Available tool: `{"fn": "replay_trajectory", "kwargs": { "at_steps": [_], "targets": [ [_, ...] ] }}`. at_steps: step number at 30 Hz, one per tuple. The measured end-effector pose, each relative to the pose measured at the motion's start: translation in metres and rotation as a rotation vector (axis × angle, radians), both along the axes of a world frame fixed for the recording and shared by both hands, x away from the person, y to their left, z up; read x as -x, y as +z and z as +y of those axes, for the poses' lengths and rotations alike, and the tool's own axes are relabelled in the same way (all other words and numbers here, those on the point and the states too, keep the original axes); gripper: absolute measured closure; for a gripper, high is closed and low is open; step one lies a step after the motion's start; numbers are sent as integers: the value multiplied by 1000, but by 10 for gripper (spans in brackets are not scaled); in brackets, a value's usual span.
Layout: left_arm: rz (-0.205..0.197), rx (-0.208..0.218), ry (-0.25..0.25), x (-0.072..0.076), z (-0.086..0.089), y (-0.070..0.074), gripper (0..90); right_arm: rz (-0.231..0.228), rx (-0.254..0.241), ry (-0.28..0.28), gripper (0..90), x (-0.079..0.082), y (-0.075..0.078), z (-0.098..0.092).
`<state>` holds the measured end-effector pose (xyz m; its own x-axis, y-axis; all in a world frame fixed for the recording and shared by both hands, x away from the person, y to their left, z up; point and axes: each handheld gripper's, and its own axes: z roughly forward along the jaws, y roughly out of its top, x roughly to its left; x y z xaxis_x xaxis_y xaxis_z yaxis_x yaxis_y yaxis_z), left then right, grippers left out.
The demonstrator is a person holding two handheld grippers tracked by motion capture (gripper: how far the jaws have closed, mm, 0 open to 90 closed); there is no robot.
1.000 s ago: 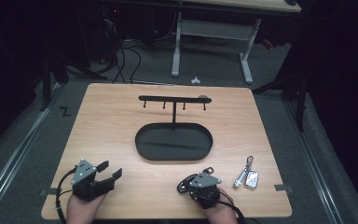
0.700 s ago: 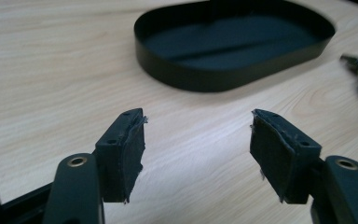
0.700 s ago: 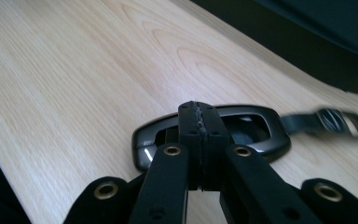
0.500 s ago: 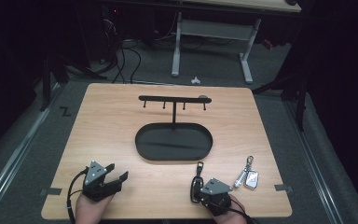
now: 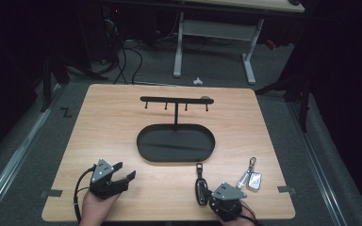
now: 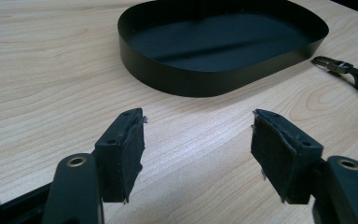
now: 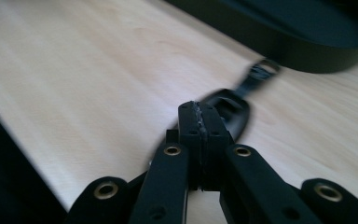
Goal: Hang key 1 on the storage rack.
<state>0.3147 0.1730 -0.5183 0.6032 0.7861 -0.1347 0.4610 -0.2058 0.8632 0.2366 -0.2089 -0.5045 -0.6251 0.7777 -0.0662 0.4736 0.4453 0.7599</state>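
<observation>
A black key fob (image 5: 200, 187) with a strap and clip lies near the table's front edge, just below the black oval tray (image 5: 143, 149). A T-shaped hook rack (image 5: 175, 100) rises from that tray. My right gripper (image 5: 210, 197) is shut with its pads pressed together and nothing between them. In the right gripper view its tips (image 7: 199, 106) sit just short of the blurred fob (image 7: 235, 108). My left gripper (image 5: 126, 170) stands open at the front left. Its jaws have just been opening, with bare wood between its pads (image 6: 198, 135). The tray (image 6: 182, 77) lies ahead of it.
A silver key fob with a ring (image 5: 252, 179) lies right of the black one. The black fob's clip (image 6: 333, 64) shows at the right of the left gripper view. The wooden table (image 5: 103, 122) ends just behind both hands. Desk legs and cables stand on the floor beyond.
My right gripper has slid right along the front edge, leaving the black fob in the open at its left. The left gripper has shifted slightly right and its jaws stand wider.
</observation>
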Motion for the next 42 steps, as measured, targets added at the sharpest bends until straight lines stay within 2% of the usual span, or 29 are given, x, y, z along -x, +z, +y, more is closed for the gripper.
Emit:
{"fn": "replay_trajectory", "kwargs": {
  "at_steps": [2, 3, 4, 6, 9, 11, 14, 20, 25, 29, 35, 38, 39, 42],
  "targets": [
    [1, 1, -1, 0, 0, 0, 352, 8, 18, 36, 900, 2, -2, 10],
    [1, 1, -1, 0, 0, 0, 352, 8, 18, 36, 900, 2, -2, 10],
    [0, -2, -6, 1, -1, 0, 352, 12, 52, 54, 900, 3, -7, 17],
    [2, -2, -10, 2, -1, 0, 352, 14, 56, 55, 900, 3, -8, 17],
    [5, -2, -14, 2, 0, -1, 352, 17, 58, 40, 900, 3, -7, 11],
    [7, -1, -17, 2, 0, -1, 352, 35, 73, 27, 900, 2, -9, 7],
    [8, 3, -20, 2, 0, -1, 352, 40, 62, 17, 900, 2, -11, 0],
    [12, 5, -29, 1, -1, -2, 349, 40, 76, -53, 900, -2, -9, -21],
    [4, 11, -30, 1, 0, -1, 343, 47, 64, -108, 900, -9, -8, -37],
    [-2, 14, -24, 2, 1, -1, 330, 48, 48, -112, 891, -9, -7, -40],
    [-6, 11, -26, 3, 1, -1, 327, 14, -13, -135, 740, -10, 0, -46],
    [-5, 11, -26, 3, 1, -1, 328, 23, -47, -144, 691, -13, 3, -50],
    [-9, 8, -26, 3, 0, -1, 328, 23, -47, -144, 691, -13, 3, -50],
    [-7, -2, -29, 3, 0, -1, 327, 61, -38, -138, 654, -21, 7, -51]
  ]
}}
